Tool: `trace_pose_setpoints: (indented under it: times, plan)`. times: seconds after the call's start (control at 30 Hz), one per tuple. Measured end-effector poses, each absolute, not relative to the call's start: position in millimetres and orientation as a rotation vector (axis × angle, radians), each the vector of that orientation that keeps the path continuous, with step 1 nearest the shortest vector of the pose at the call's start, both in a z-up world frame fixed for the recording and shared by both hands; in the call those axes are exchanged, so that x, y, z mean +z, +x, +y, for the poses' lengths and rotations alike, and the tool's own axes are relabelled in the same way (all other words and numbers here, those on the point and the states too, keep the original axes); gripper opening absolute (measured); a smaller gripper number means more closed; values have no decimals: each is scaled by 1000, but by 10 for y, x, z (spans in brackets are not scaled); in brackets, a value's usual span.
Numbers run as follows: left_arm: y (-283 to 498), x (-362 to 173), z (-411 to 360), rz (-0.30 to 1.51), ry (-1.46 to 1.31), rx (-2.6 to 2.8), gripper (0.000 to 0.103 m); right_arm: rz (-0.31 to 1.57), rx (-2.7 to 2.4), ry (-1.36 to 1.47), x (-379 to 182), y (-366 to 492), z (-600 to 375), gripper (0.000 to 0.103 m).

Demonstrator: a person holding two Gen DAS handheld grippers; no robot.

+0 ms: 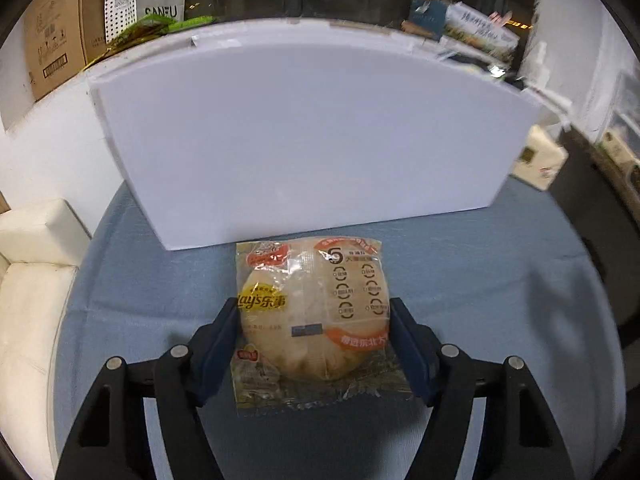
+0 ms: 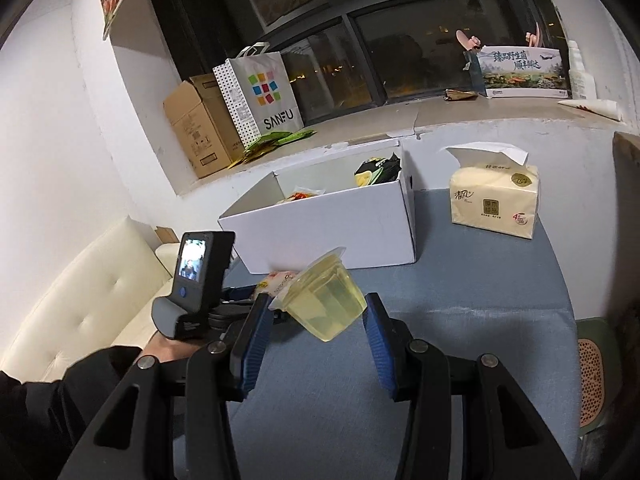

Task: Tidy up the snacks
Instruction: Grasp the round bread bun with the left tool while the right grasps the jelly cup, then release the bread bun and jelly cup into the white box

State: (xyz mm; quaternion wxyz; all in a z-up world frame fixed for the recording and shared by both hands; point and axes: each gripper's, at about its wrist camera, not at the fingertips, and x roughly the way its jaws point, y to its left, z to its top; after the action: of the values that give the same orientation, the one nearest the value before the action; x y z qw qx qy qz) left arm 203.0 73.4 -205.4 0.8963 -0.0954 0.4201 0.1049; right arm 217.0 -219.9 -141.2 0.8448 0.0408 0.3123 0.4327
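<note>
My left gripper (image 1: 312,344) sits low over the blue cloth (image 1: 500,300), its two blue pads (image 1: 218,348) either side of one snack pack (image 1: 312,320). The pads look to be touching the wrapper's edges, but I cannot tell whether they are pressing or just flanking it. The pack lies flat on the cloth just in front of the white box (image 1: 312,140): a clear wrapper with a yellow Lay's logo, orange bands and a round pale cake inside. From this view the box wall hides everything in the box.

My right gripper (image 2: 316,332) is clamped on one jelly cup (image 2: 324,304), a clear tub of pale yellow jelly tilted in the air above the cloth (image 2: 460,320), its lid rim facing up and left. Past it I see the left gripper's body (image 2: 200,280) with its small screen, and my left hand (image 2: 164,348) mostly hidden under it. The snack pack (image 2: 280,282) shows only as a sliver behind the cup.

The box (image 2: 332,228) is open; inside I count two packets poking up, one dark (image 2: 380,170), one red and pale (image 2: 302,196), both partly hidden. One tissue pack (image 2: 494,196) stands right of the box, apart from it.
</note>
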Motion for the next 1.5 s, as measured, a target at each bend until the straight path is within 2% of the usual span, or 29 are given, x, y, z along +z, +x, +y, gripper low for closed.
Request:
trace_pose_setpoints:
  times: [0.1,0.3,0.53,0.7,0.97,1.0,1.07,1.1,1.13,1.17,1.5]
  plan:
    - [1719,-1833,775,787,-231,169,76,660,929,89,-1437,2134,-2184,50]
    - [1168,-1056,809,542,-207,82,76,666,956,108,-1432,2167,-2085,50]
    - [1412,-420,1212,412,-246,70,76,666,1023,173,-1132,2561,-1676,50]
    - [2045,-236,1475,435,-261,61,76,678,1023,172,-850,3067,-1227,50]
    - [2774,-402,1768,531,-277,74,77,693,902,71,-638,3899,-608,50]
    - [2839,-433,1807,556,-280,68,80,708,896,61,-648,3978,-568,50]
    - [2886,-466,1858,584,-281,96,103,722,871,33,-665,4126,-459,52]
    - [2842,-474,1860,570,-271,104,103,733,865,28,-668,4183,-422,62]
    - [2820,-479,1873,565,-264,101,103,736,866,36,-665,4219,-412,91]
    - [2798,-485,1880,565,-260,96,103,724,868,49,-660,4229,-424,103]
    - [2348,-283,1638,454,-144,179,103,658,812,1,-623,4050,-516,103]
